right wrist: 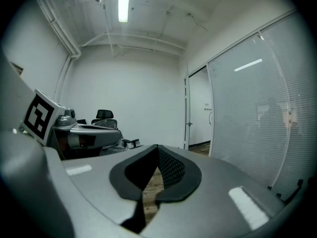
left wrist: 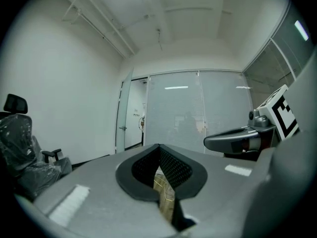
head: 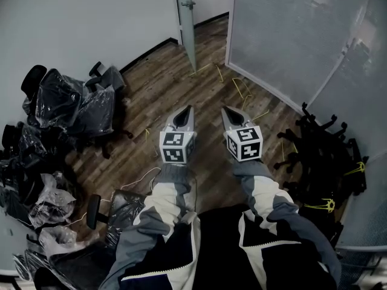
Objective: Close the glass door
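Left gripper and right gripper, both shut, empty.
We hold them side by side, well short of the open door.

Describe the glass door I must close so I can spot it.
Start at the frosted glass wall on the right. Past its far end, by the white wall, stands the glass door, swung open. Unlike the wide wall panels, it shows as a narrow upright strip with a metal fitting.
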`<state>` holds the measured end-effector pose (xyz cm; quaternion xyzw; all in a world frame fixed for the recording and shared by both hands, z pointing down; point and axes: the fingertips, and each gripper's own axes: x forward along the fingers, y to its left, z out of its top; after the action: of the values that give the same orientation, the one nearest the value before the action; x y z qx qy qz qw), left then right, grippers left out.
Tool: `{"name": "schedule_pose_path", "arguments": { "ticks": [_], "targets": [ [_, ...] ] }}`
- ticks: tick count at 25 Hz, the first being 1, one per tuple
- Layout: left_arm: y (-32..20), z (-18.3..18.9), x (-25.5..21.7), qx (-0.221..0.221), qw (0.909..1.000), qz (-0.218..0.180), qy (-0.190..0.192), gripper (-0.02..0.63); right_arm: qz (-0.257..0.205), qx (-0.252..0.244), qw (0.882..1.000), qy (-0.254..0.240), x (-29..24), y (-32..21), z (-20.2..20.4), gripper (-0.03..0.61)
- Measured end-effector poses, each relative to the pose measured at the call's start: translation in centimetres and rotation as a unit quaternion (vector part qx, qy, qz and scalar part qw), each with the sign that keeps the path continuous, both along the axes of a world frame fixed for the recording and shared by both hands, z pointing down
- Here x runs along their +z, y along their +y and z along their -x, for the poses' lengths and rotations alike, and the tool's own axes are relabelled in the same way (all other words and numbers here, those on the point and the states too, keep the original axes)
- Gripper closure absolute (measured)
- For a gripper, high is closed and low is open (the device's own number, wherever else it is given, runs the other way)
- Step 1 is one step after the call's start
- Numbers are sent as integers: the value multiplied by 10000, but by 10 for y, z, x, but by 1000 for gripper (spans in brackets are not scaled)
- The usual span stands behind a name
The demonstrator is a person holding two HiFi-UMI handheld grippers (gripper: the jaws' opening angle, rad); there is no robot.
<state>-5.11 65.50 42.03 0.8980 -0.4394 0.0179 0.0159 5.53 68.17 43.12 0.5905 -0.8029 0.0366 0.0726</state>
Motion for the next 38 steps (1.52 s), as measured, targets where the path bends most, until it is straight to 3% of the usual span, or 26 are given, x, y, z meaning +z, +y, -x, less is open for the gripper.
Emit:
{"name": "schedule_pose_path", "arguments": {
  "ticks": [13,20,29,38],
  "targets": [
    [-67,-15,19,-79,9998,169,57,614,103,-186,9998,20,12,-68,-19,574],
    [-138,-43,40,-326,9986,398,-72,614,235,-465,9986,-67,37,-147,-51,574],
    [-260,-78,31,-790,9955,491,-207,614,216,-919,9948,-389,32,-275,-100,574],
    [-324,-112,37,-827,9952,447,-267,614,365,-1060,9930,-371,44,-346,-131,574]
  ]
}}
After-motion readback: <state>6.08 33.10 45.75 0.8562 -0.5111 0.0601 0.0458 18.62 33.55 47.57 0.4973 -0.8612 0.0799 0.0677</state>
